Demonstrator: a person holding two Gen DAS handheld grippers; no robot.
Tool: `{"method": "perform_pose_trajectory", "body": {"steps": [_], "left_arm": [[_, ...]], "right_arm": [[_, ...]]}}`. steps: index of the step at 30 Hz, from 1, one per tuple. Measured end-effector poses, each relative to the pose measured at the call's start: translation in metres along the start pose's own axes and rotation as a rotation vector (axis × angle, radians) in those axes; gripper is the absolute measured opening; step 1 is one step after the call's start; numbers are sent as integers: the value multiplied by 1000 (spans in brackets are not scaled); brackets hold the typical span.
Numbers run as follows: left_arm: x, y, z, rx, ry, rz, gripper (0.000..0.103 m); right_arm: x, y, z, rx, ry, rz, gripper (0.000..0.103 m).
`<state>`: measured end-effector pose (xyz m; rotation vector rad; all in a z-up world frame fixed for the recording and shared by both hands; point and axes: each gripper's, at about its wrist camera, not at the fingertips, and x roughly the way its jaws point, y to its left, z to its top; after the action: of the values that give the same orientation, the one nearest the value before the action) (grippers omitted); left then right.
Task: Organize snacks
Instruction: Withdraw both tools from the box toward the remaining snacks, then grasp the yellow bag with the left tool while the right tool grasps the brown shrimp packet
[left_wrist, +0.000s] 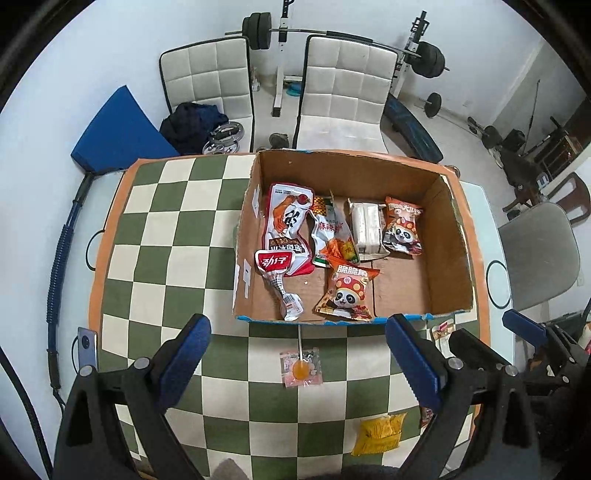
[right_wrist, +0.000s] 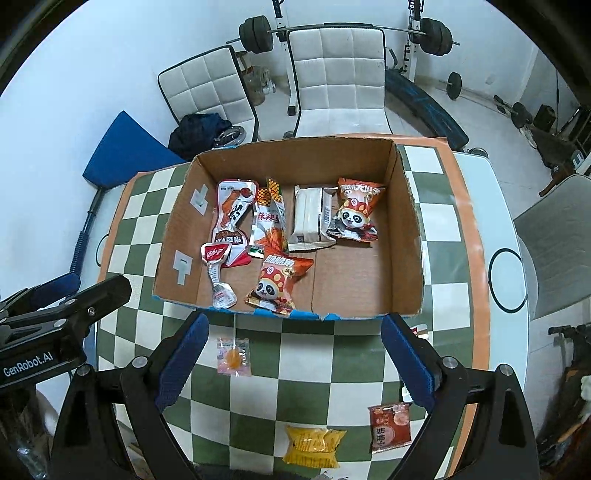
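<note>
Both tongs — left tongs (left_wrist: 297, 354), right tongs (right_wrist: 291, 354) — spread wide, holding nothing; lollipop (left_wrist: 302, 369) between, cardboard box (left_wrist: 443, 236) beyond.

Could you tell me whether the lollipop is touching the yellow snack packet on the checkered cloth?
Apart. The right wrist view shows the lollipop near the cardboard box, with bare checkered squares between it and the yellow snack packet.

The box (right_wrist: 402, 236) is matt brown cardboard; the snack packets (right_wrist: 273, 280) are glossy foil or plastic; the checked tablecloth (left_wrist: 177, 236) looks like smooth cloth.
</note>
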<state>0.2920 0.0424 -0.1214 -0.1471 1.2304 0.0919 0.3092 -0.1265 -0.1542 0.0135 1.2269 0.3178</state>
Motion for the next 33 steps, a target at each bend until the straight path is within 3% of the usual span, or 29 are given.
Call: {"method": "perform_pose_trajectory", "body": {"steps": [6,11,13,14,19,23,28,33], "left_arm": [[5,-20,-20,66,17,-40,100],[46,-57,-61,242,131,-25,100],[70,-75,-83,324,206,-24,100],[88,-85,-98,353,281,-43,100],[159,-110,-152,353,568,-140,100],[190,-130,-180,329,684,-182,100],[218,-155,-197,293,746,-186,100],[226,-174,-202,307,718,-119,96]], "right_arm": [[-2,-29,-27,86,33,35,97],[14,-86,-77,216,140,17,97],[25,-110,-99,273,189,0,97],[32,-125,-114,313,219,-11,97],[65,-163,-170,406,334,-35,97],[84,-177,-196,434,383,-23,97],[90,-191,-208,441,390,-47,97],[96,-197,-205,426,392,-57,97]]}}
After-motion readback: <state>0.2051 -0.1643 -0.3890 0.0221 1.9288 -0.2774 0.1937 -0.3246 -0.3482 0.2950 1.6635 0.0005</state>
